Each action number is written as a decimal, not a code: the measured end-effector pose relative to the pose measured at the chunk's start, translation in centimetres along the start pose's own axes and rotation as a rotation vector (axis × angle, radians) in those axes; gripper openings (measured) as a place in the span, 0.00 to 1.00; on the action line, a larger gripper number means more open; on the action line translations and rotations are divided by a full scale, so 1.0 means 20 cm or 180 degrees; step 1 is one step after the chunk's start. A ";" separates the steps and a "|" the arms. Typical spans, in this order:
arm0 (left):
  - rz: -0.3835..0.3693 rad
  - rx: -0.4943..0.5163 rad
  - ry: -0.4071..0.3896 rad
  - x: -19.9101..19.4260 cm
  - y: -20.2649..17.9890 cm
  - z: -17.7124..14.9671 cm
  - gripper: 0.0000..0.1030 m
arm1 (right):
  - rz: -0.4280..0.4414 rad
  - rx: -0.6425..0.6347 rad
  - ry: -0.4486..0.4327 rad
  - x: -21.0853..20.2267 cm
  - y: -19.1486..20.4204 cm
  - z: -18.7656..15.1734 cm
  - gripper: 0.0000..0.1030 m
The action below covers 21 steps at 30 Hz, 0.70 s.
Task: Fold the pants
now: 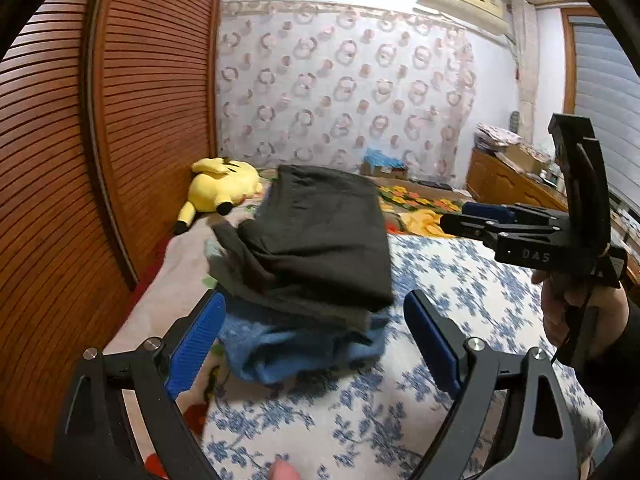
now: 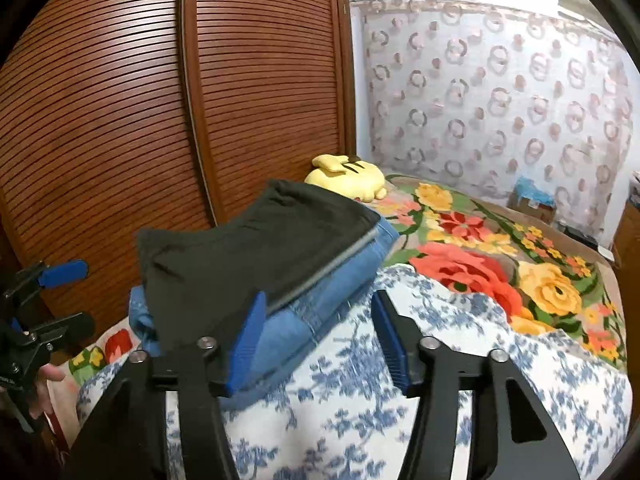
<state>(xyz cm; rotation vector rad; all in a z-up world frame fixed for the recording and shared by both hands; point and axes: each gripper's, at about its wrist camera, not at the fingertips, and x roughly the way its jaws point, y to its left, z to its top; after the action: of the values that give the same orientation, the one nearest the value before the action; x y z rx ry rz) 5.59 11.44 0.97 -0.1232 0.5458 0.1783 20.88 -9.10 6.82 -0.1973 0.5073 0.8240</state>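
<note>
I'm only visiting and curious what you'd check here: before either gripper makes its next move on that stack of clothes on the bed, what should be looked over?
1. Left gripper open, holding nothing: ok.
2. Right gripper open, holding nothing: ok.
3. Dark pants folded and lying on top of the stack: ok.
4. Stack square: not ok; a grey layer and the blue jeans stick out from under the dark pants.
5. Yellow plush toy apart from the stack: ok.
6. More pants waiting to be folded: cannot tell; none show on the floral bedspread.
</note>
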 end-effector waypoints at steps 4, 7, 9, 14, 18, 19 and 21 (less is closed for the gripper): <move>-0.0082 0.0096 0.0027 -0.02 -0.04 -0.03 0.88 | -0.0086 0.0076 -0.0024 -0.13 0.03 -0.07 0.61; -0.0167 0.0123 0.0065 -0.02 -0.07 -0.05 0.88 | -0.0143 0.0138 -0.0036 -0.23 0.05 -0.12 0.62; -0.0206 0.0151 0.0075 -0.03 -0.09 -0.06 0.88 | -0.0192 0.0165 -0.0051 -0.29 0.07 -0.15 0.65; -0.0286 0.0205 0.0079 -0.09 -0.16 -0.08 0.88 | -0.0267 0.0265 -0.0095 -0.44 0.10 -0.23 0.73; -0.0323 0.0240 0.0079 -0.12 -0.21 -0.09 0.88 | -0.0330 0.0348 -0.0103 -0.53 0.13 -0.28 0.73; -0.0323 0.0255 0.0078 -0.12 -0.23 -0.09 0.88 | -0.0347 0.0367 -0.0112 -0.54 0.13 -0.29 0.73; -0.0332 0.0273 0.0055 -0.13 -0.26 -0.10 0.88 | -0.0384 0.0400 -0.0111 -0.58 0.13 -0.32 0.73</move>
<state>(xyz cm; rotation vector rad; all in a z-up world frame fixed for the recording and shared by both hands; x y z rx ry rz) 3.37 5.75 1.05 -0.0696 0.5621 0.0521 10.00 -17.20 7.25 -0.0965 0.5077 0.6744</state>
